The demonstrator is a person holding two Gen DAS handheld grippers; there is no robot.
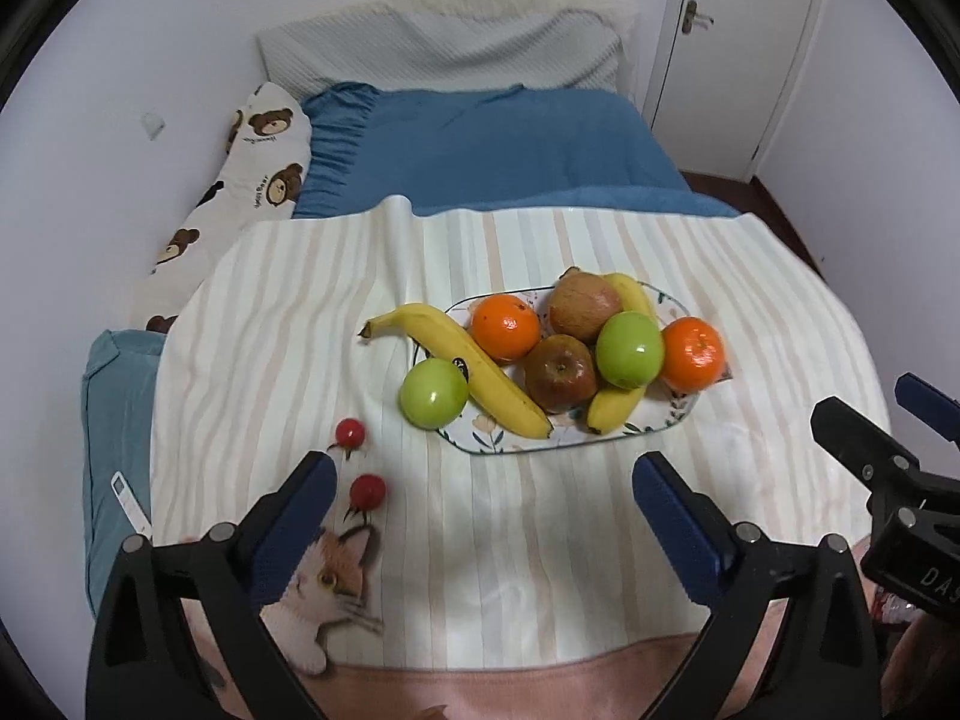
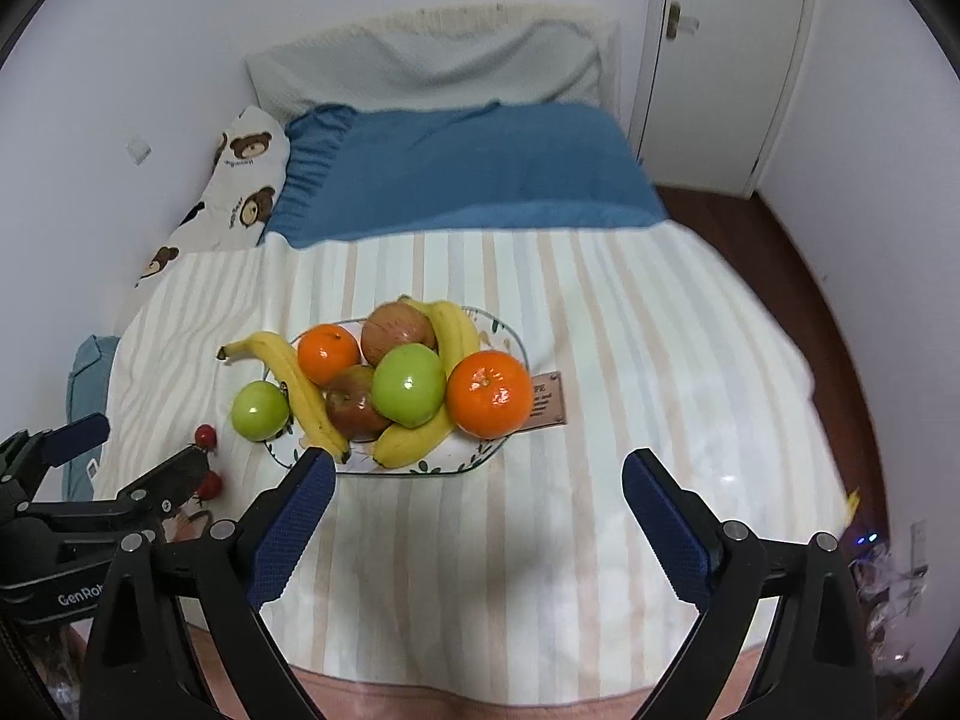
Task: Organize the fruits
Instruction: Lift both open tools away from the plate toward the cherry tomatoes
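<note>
Left wrist view, jaws: the left gripper [image 1: 483, 480] stands wide and holds nothing; striped cloth shows between its blue pads.
Left wrist view, fruit: the plate [image 1: 678, 417] lies right of centre on the bed. It carries two oranges [image 1: 505, 325], two brownish-red apples [image 1: 561, 373], a green apple [image 1: 630, 349] and a short banana [image 1: 613, 407].
Left wrist view, strays: a long banana [image 1: 462, 363] rests half across the plate's left rim; a second green apple [image 1: 433, 391] sits at that rim, whether on or off it cannot be told; two cherry tomatoes [image 1: 350, 433] lie on the cloth at lower left, well apart from the plate.
Left wrist view, risk: the tomatoes look small, round and glossy, so wide jaws may nudge them into rolling on the soft bed.
Right wrist view, jaws: the right gripper [image 2: 479, 483] is likewise wide and empty, near the plate's lower edge.
Right wrist view, pile: the right-hand orange [image 2: 489, 394] perches at the plate's edge.
Right wrist view, risk: the heap looks crowded, and a push on any fruit could tip that orange onto the striped cloth [image 2: 630, 330].
</note>
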